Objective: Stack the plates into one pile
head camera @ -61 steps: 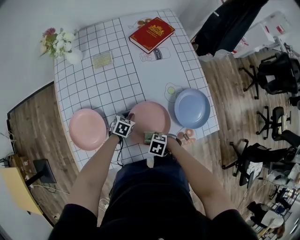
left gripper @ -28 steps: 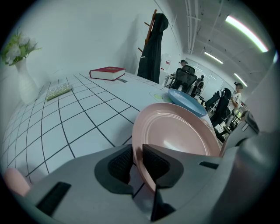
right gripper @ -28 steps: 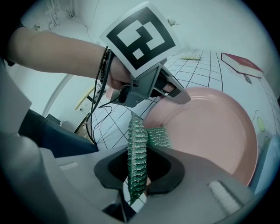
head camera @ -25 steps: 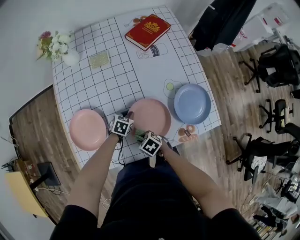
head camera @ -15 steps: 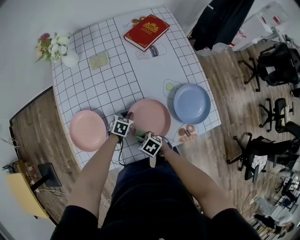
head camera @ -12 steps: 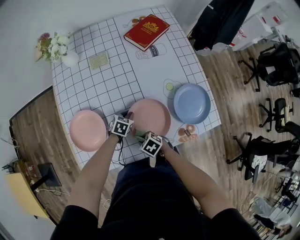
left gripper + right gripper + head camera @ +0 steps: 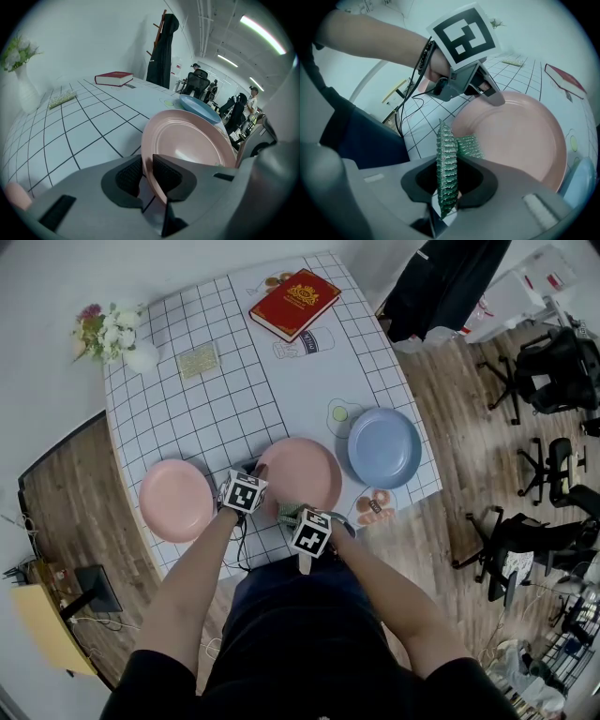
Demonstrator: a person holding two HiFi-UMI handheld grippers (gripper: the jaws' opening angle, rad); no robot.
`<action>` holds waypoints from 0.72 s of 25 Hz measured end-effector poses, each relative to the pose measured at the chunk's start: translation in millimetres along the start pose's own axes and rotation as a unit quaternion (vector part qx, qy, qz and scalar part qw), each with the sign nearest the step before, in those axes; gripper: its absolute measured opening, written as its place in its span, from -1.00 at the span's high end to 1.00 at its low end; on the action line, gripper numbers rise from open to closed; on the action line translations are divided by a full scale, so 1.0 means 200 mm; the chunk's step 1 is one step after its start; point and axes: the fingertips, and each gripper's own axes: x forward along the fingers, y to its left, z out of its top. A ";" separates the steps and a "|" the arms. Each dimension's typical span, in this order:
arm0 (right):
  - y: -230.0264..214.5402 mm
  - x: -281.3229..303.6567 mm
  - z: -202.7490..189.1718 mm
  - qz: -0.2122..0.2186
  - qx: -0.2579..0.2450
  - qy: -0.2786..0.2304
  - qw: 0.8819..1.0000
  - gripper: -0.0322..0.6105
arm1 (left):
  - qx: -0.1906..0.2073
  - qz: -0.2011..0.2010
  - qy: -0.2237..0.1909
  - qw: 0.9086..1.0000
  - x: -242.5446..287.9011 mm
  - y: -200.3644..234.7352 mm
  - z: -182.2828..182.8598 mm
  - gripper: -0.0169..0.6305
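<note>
Three plates lie along the table's near edge: a pink plate at the left, a second pink plate in the middle and a blue plate at the right. My left gripper is shut on the near-left rim of the middle pink plate. My right gripper is shut on a green dish cloth, whose far end touches the near part of that plate. From the right gripper view the left gripper shows clamped on the rim.
A red book lies at the table's far end, a white vase of flowers at the far left and a small green mat beside it. Office chairs stand on the wooden floor to the right.
The right gripper has rolled a little and shifted slightly right, so more of the green cloth shows by the plate's near rim. The left gripper and the plates have not moved.
</note>
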 end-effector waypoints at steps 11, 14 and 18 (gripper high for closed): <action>-0.15 -0.08 -0.19 -0.047 -0.046 0.054 0.996 0.65 | 0.002 -0.001 -0.004 1.000 0.00 0.00 0.01 0.74; -0.21 -0.10 -0.22 -0.063 -0.049 0.061 0.995 0.65 | 0.003 -0.003 -0.004 1.000 0.01 0.00 0.01 0.74; -0.30 -0.14 -0.25 -0.088 -0.055 0.070 0.992 0.65 | 0.005 0.000 -0.004 1.000 0.00 0.00 0.01 0.74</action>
